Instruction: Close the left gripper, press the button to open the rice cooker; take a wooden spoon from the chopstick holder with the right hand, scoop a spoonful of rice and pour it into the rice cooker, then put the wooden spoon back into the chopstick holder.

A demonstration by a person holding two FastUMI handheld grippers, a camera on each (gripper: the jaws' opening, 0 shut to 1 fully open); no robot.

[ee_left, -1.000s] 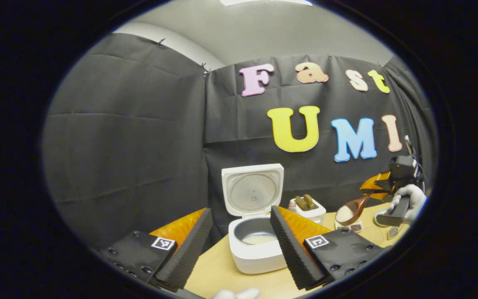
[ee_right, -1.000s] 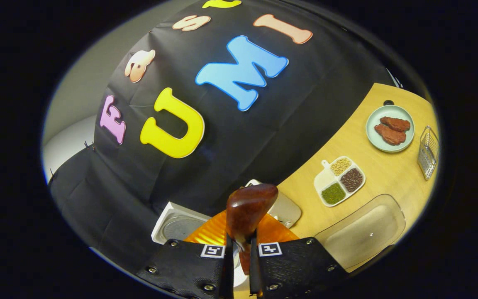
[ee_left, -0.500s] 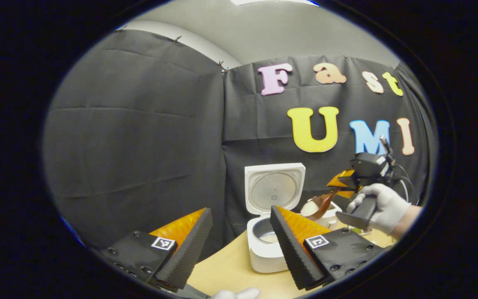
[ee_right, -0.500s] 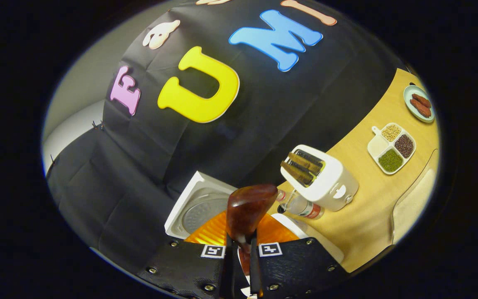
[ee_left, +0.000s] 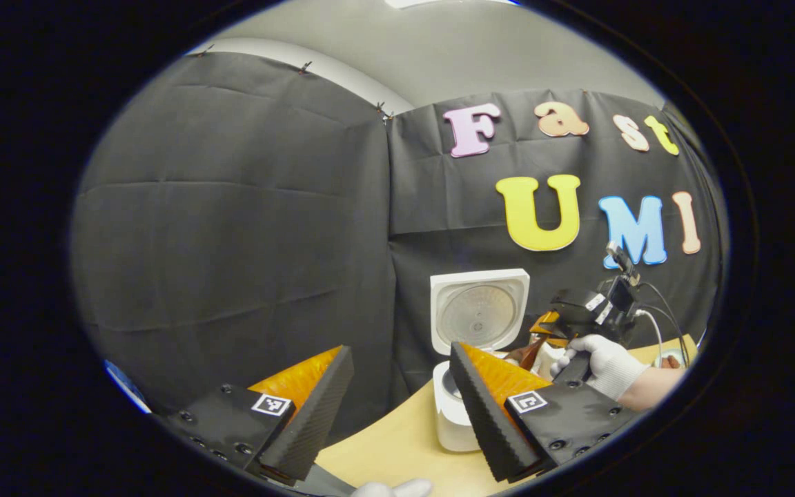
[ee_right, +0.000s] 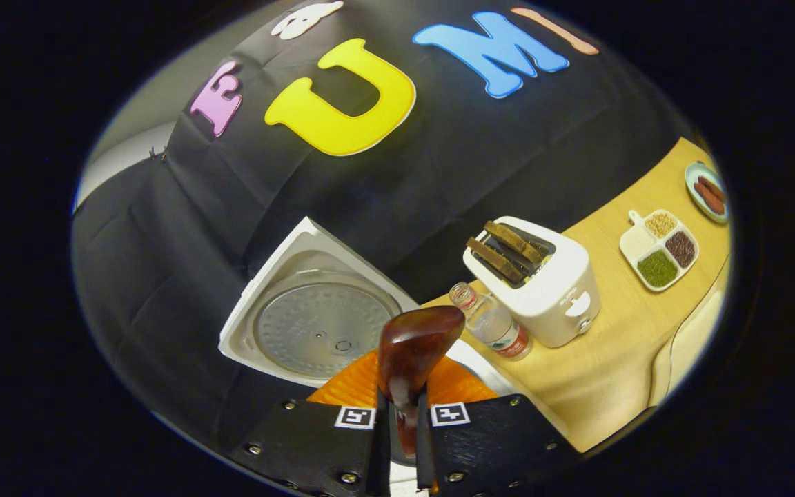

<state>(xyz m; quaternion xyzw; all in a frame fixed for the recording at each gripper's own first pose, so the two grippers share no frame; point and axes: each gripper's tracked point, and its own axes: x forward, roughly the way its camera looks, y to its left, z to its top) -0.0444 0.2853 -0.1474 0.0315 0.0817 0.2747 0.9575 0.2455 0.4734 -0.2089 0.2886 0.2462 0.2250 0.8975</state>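
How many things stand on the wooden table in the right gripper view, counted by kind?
White rice cooker with open lid: 1
White toaster holding toast slices: 1
Clear plastic bottle: 1
White divided dish of grains: 1
Pale green plate of brown food: 1
Total: 5

Rice cooker (ee_left: 478, 324) open; wooden spoon (ee_right: 411, 352) above it.

In the right gripper view the rice cooker (ee_right: 315, 324) stands on the tabletop (ee_right: 604, 373) with its lid up against the wall behind. A bottle (ee_right: 494, 324) lies just right of it. The toaster (ee_right: 542, 283) is right of the bottle. A divided tray (ee_right: 660, 248) sits farther right, and a plate (ee_right: 708, 190) is beyond the tray.
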